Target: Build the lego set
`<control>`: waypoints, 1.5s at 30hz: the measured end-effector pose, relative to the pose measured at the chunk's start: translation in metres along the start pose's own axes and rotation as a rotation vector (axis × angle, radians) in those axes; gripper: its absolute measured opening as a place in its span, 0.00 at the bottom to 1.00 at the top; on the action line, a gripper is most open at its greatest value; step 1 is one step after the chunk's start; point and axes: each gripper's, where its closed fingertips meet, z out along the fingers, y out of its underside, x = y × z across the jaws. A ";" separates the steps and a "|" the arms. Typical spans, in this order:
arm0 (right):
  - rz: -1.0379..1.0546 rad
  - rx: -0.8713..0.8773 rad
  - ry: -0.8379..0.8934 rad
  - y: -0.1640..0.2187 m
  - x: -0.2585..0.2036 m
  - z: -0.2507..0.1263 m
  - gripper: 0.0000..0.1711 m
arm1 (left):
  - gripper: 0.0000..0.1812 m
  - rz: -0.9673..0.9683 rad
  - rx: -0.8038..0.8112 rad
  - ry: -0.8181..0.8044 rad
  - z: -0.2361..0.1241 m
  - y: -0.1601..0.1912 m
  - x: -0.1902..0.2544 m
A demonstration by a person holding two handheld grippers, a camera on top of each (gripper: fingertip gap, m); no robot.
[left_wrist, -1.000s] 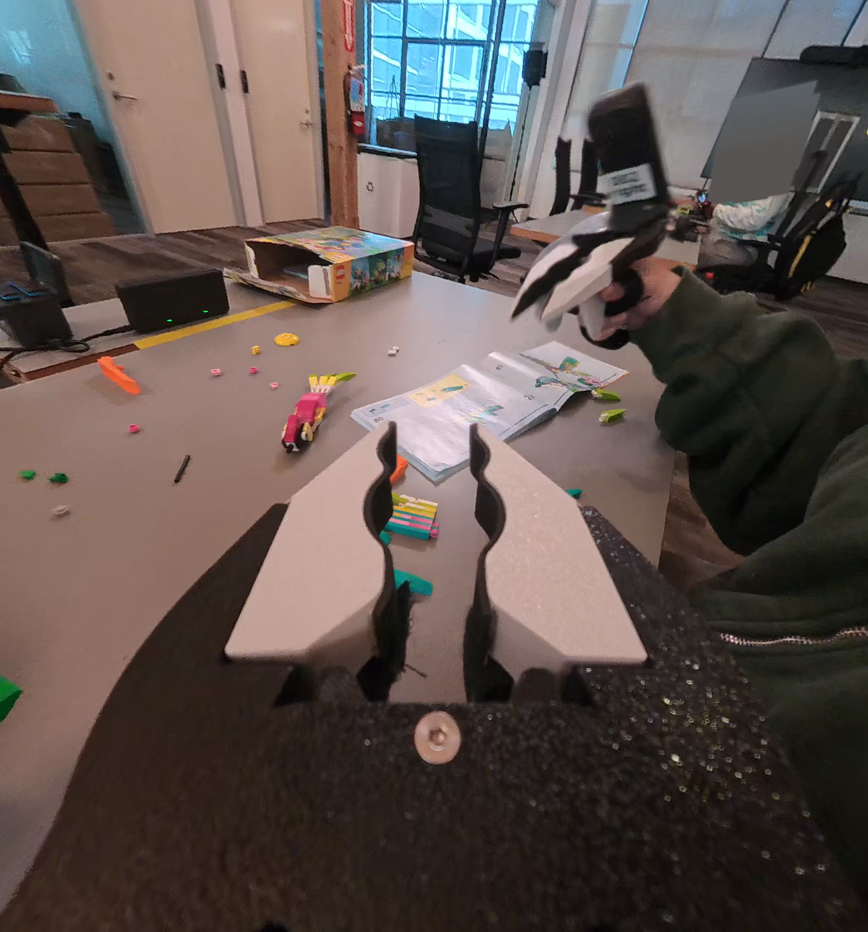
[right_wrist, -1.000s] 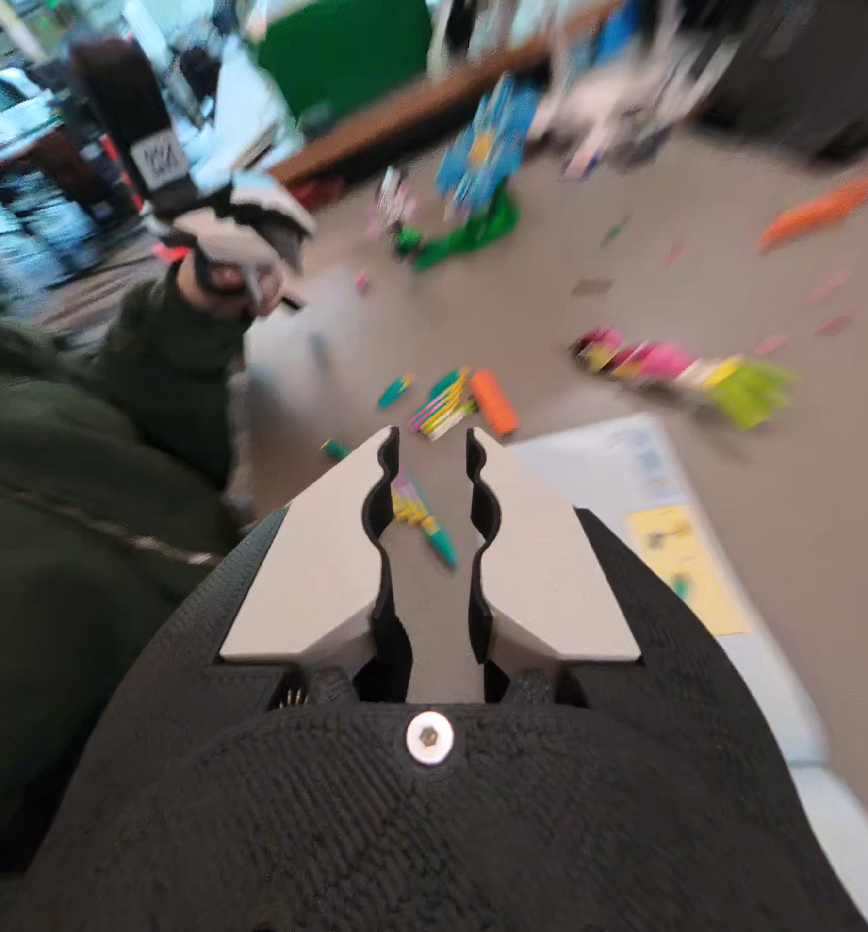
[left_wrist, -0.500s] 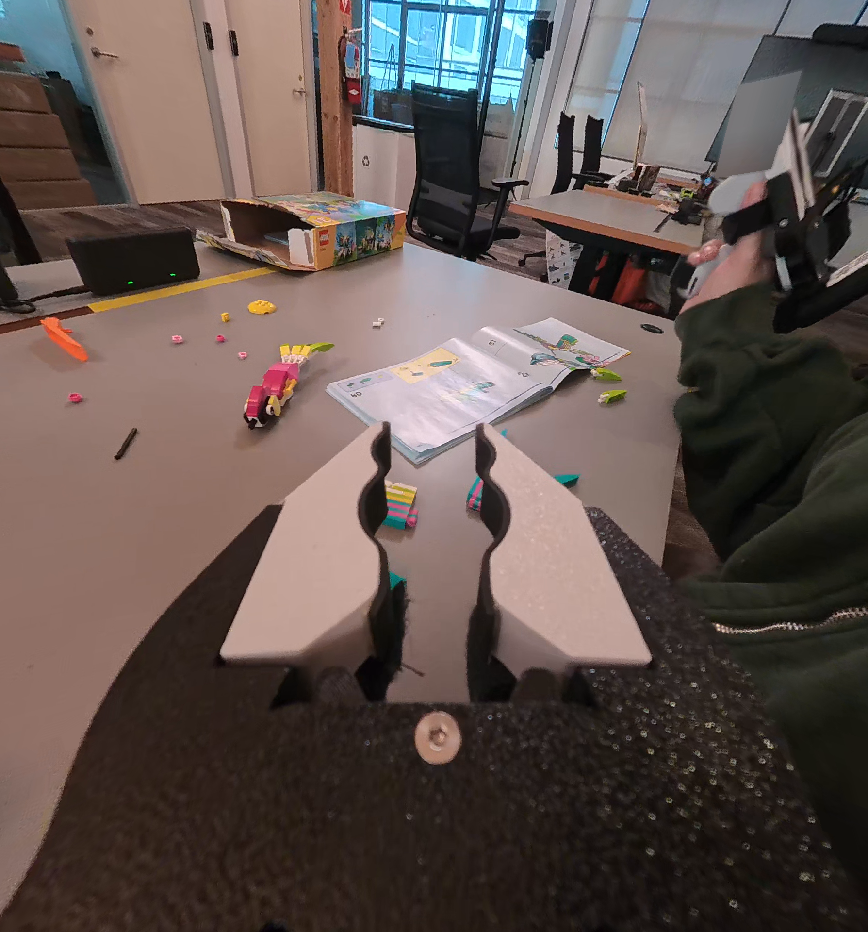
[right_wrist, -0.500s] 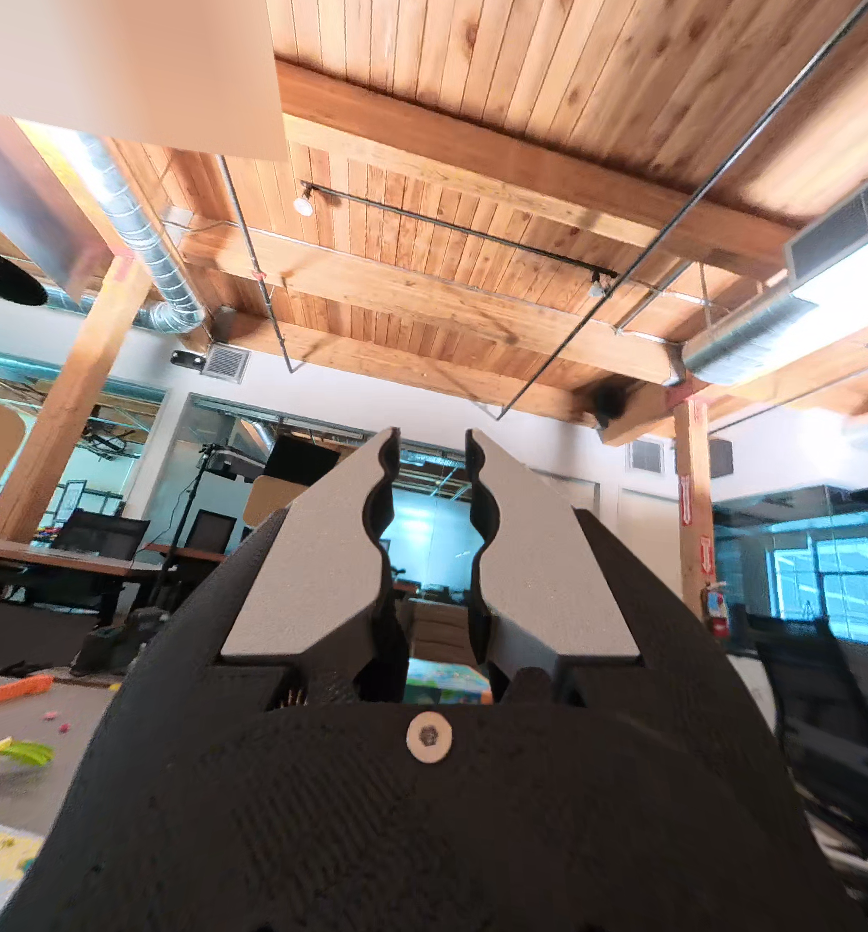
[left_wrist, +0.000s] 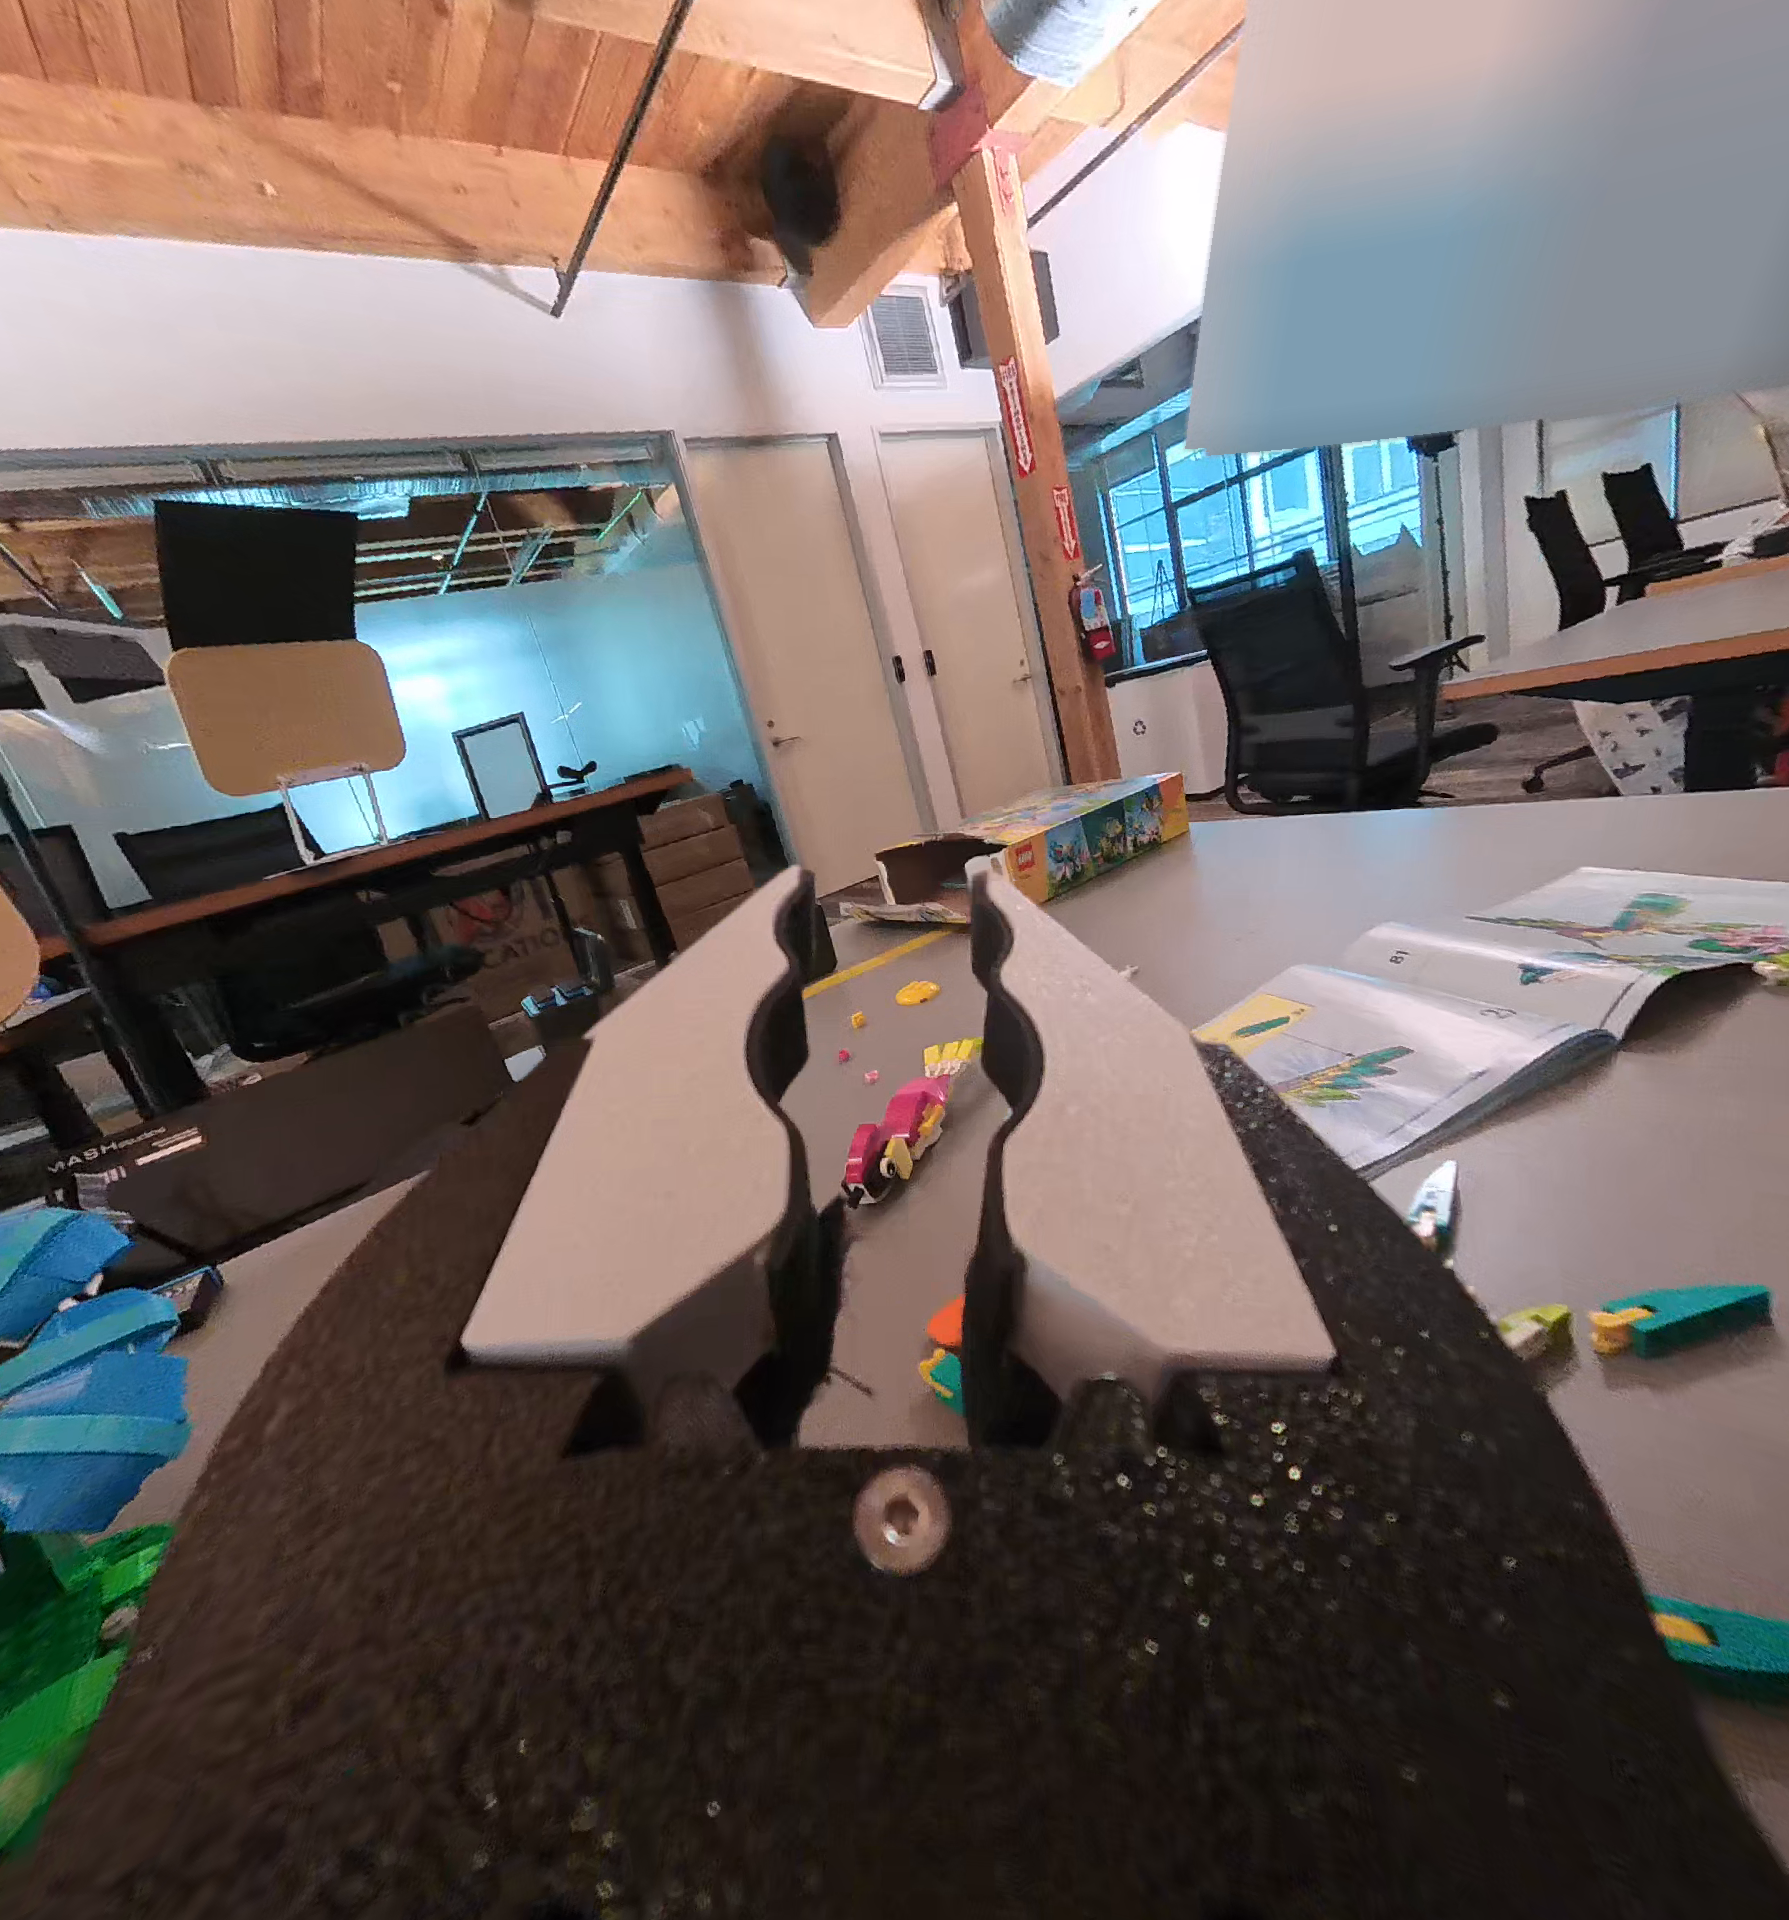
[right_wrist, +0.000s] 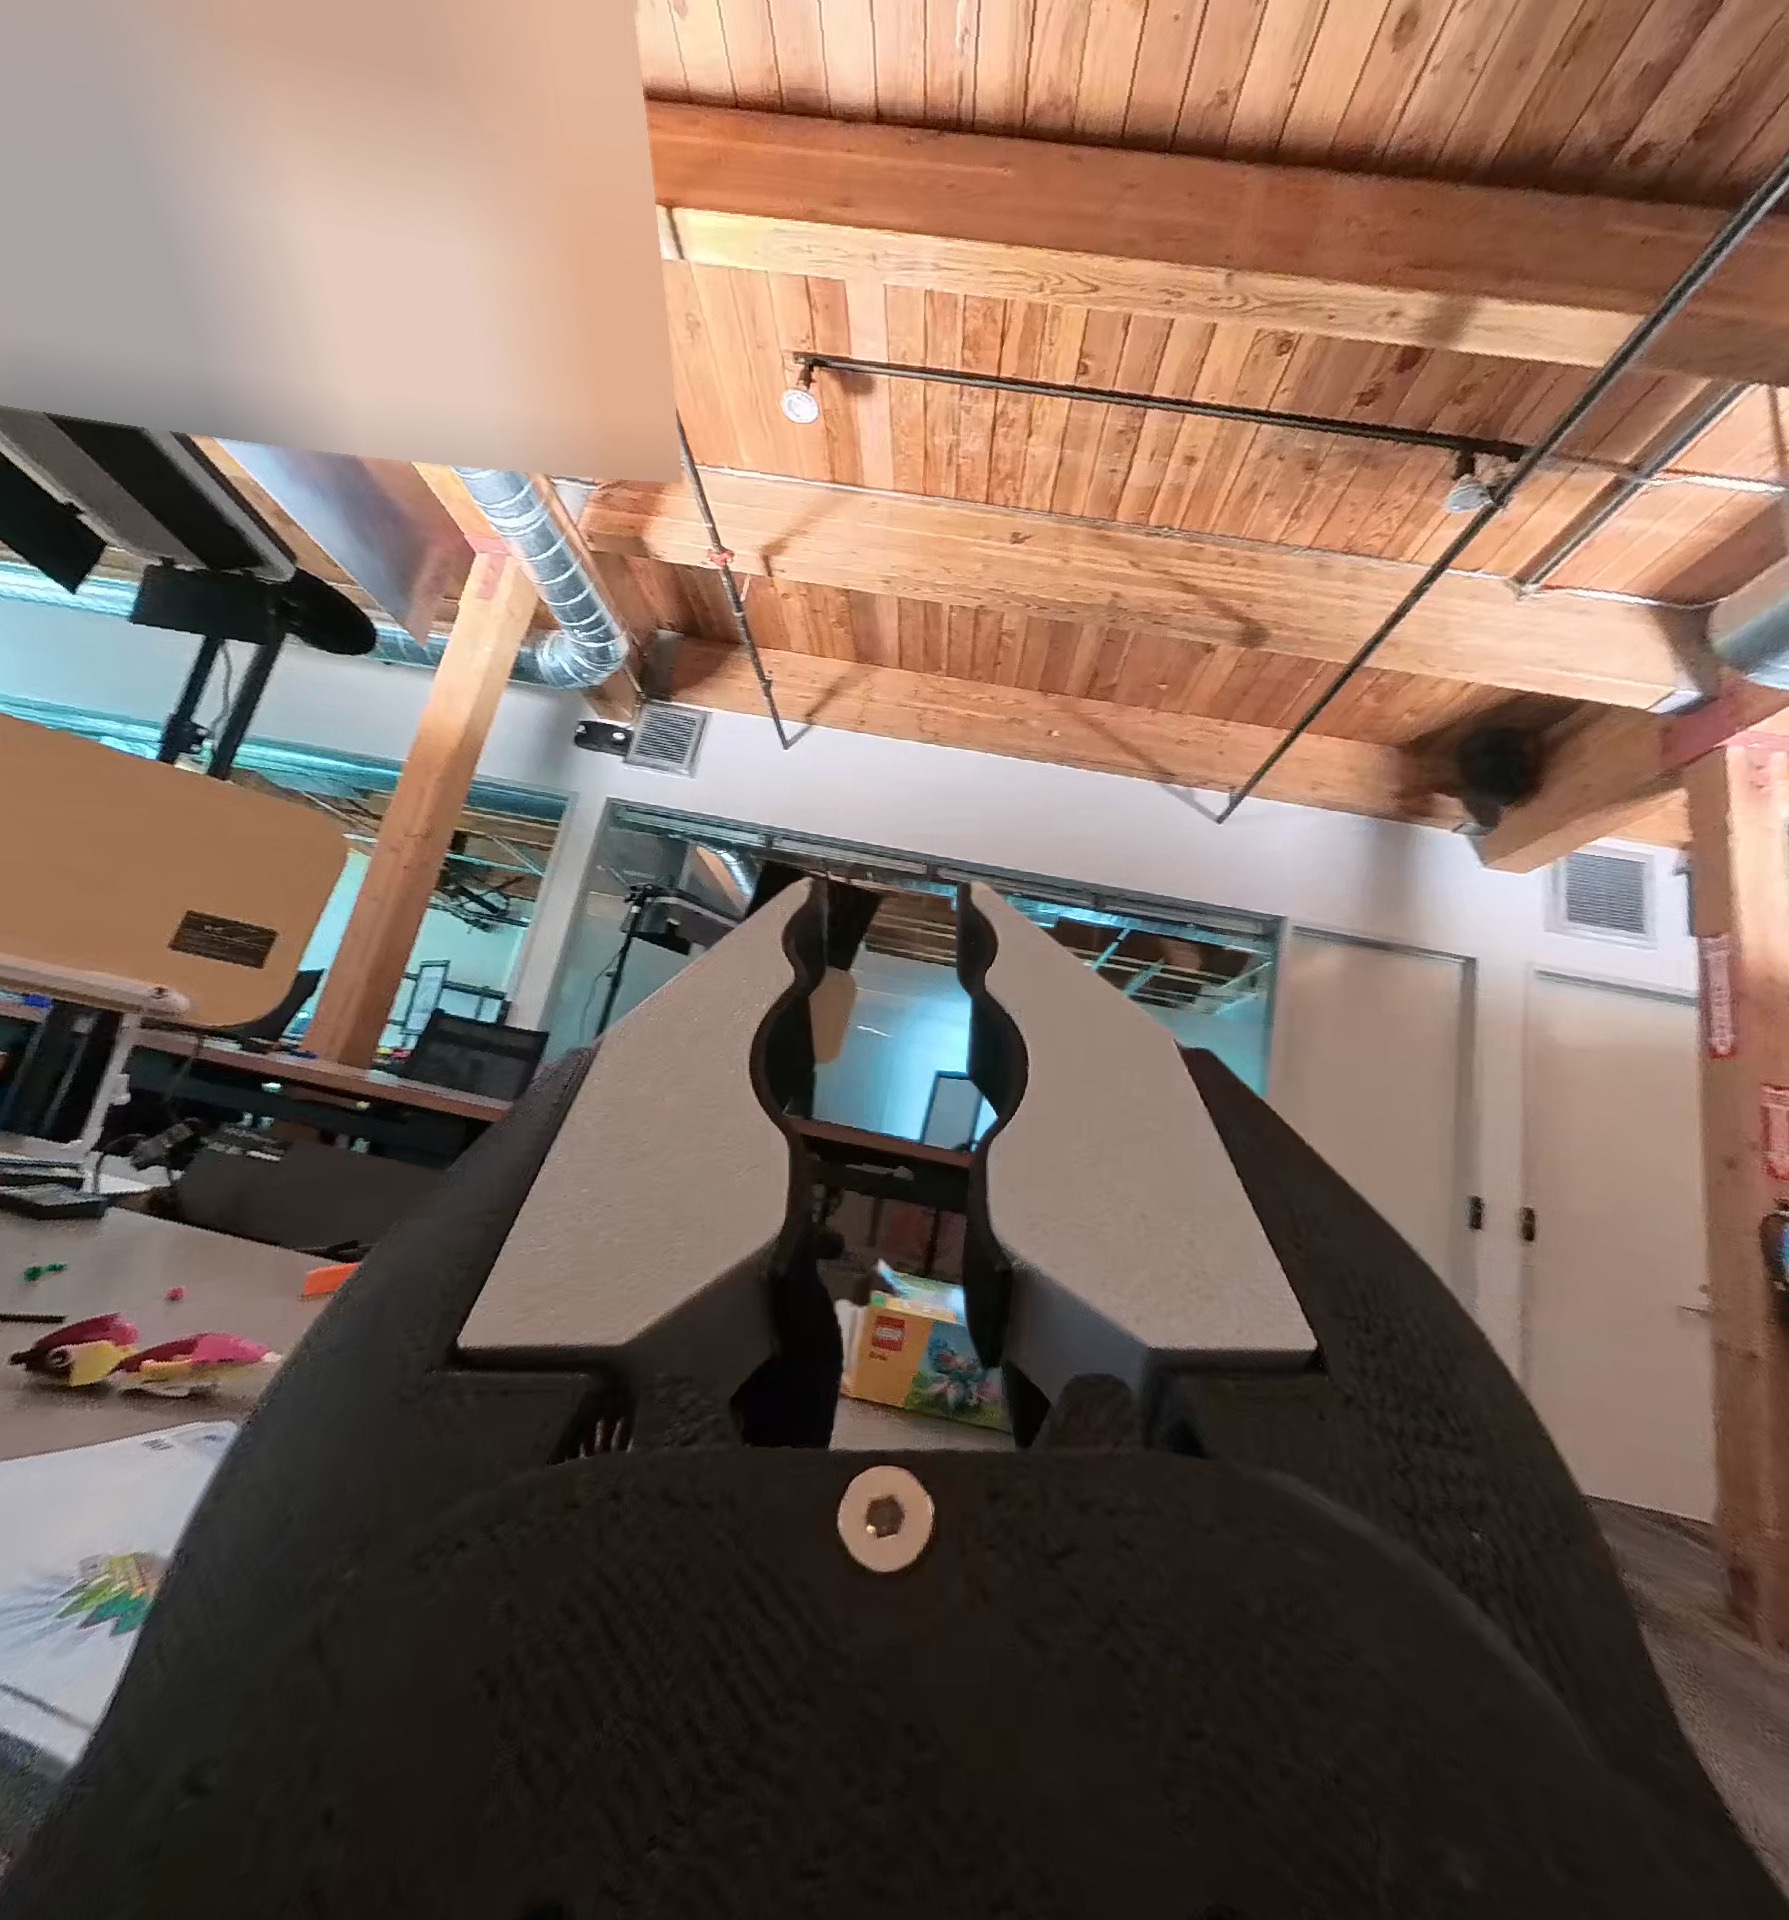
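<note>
My left gripper (left_wrist: 885,894) is open and empty, low over the grey table (left_wrist: 1648,1195) and tilted up. A pink and yellow lego bird body (left_wrist: 895,1138) lies on the table, seen between its fingers. Teal wing pieces (left_wrist: 1679,1320) lie to the right, another (left_wrist: 1742,1652) nearer. An open instruction booklet (left_wrist: 1472,1008) lies at the right. My right gripper (right_wrist: 890,899) is open and empty, pointing up toward the ceiling. The bird body shows at its left (right_wrist: 131,1361), the booklet (right_wrist: 59,1538) below it.
The lego box (left_wrist: 1066,836) lies at the far side of the table; it shows between the right fingers (right_wrist: 916,1361). A blue and green lego flower model (left_wrist: 28,1455) stands at the left. Small loose pieces (left_wrist: 916,992) dot the table. An orange piece (right_wrist: 329,1280) lies farther off. The gap from one gripper's tips to the other's is roughly 40 centimeters.
Both grippers have tilted upward: the left view rose from the table top to the room and ceiling. The right gripper swung from the table to the ceiling, then settled slightly lower.
</note>
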 end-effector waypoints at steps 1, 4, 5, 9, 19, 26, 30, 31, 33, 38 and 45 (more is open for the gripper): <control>0.008 -0.002 -0.015 0.001 -0.002 0.001 0.14 | 0.14 0.003 -0.010 -0.006 0.000 0.002 -0.001; 0.033 -0.005 -0.041 0.003 -0.006 0.002 0.13 | 0.14 0.011 -0.028 -0.038 -0.001 0.007 -0.007; 0.040 -0.001 -0.044 0.002 -0.006 0.001 0.13 | 0.14 0.010 -0.029 -0.048 -0.002 0.007 -0.008; 0.067 0.012 -0.062 0.000 -0.008 0.000 0.13 | 0.14 0.005 -0.048 -0.060 0.000 0.012 -0.010; 0.064 0.031 -0.051 -0.004 -0.007 -0.001 0.16 | 0.09 -0.059 -0.109 -0.034 0.004 0.026 -0.009; 0.079 -0.005 -0.074 0.005 -0.009 0.003 0.16 | 0.12 -0.085 -0.163 0.012 0.009 0.037 -0.002; 0.076 -0.026 -0.086 0.009 -0.012 0.005 0.16 | 0.16 -0.080 -0.218 0.146 0.014 0.045 0.020; 0.074 -0.030 -0.088 0.010 -0.013 0.005 0.16 | 0.17 -0.083 -0.228 0.197 0.015 0.046 0.029; 0.069 -0.039 -0.092 0.011 -0.014 0.006 0.15 | 0.18 -0.096 -0.249 0.330 0.012 0.045 0.052; 0.065 -0.058 -0.106 0.015 -0.017 0.007 0.15 | 0.18 -0.131 -0.395 0.710 -0.019 0.047 0.106; 0.064 -0.077 -0.124 0.019 -0.022 0.009 0.15 | 0.18 -0.032 -0.586 0.918 -0.044 0.062 0.146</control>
